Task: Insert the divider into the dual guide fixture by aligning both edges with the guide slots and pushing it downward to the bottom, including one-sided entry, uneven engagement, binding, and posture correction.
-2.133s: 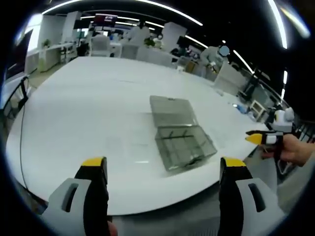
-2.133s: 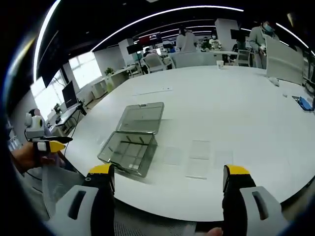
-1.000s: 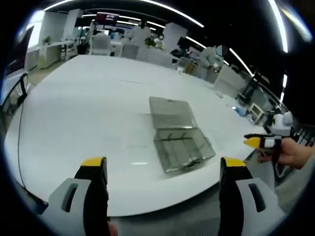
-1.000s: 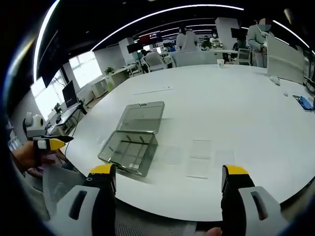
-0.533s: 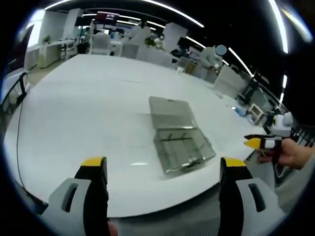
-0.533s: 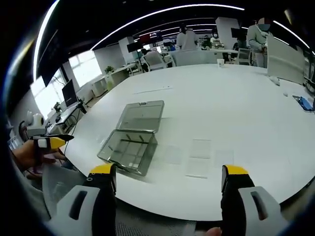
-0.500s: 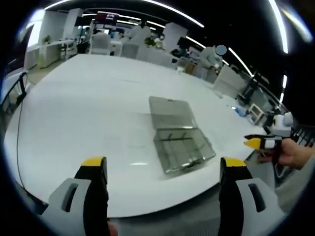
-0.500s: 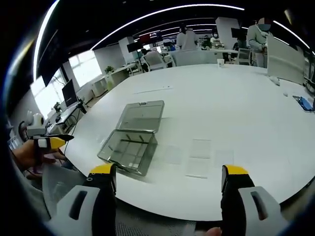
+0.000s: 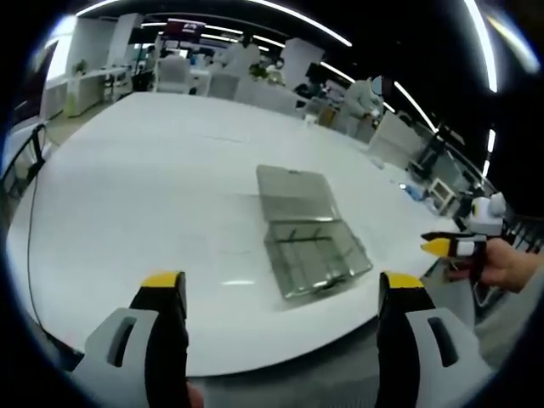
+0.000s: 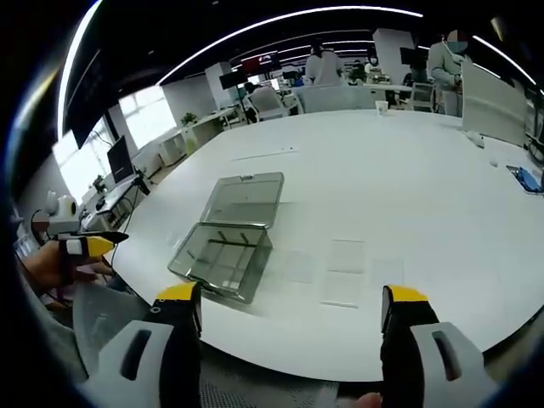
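White round bench (image 10: 408,170) carries clear dividers (image 10: 344,270) ahead of the right gripper (image 10: 289,327); both grippers' jaws gape empty, left gripper (image 9: 280,319) farther.

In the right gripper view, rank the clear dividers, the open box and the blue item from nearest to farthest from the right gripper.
1. Clear dividers, flat on the table just ahead.
2. Open box, ahead to the left.
3. Blue item, far right edge.

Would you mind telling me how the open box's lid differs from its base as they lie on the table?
The lid lies flat and shallow, its inside plain; the base is deeper, with raised walls and partitions crossing its inside. Seen from the right tongs, the lid lies farther away and the base nearer the table edge. Both are smoky, see-through plastic, joined along one side.
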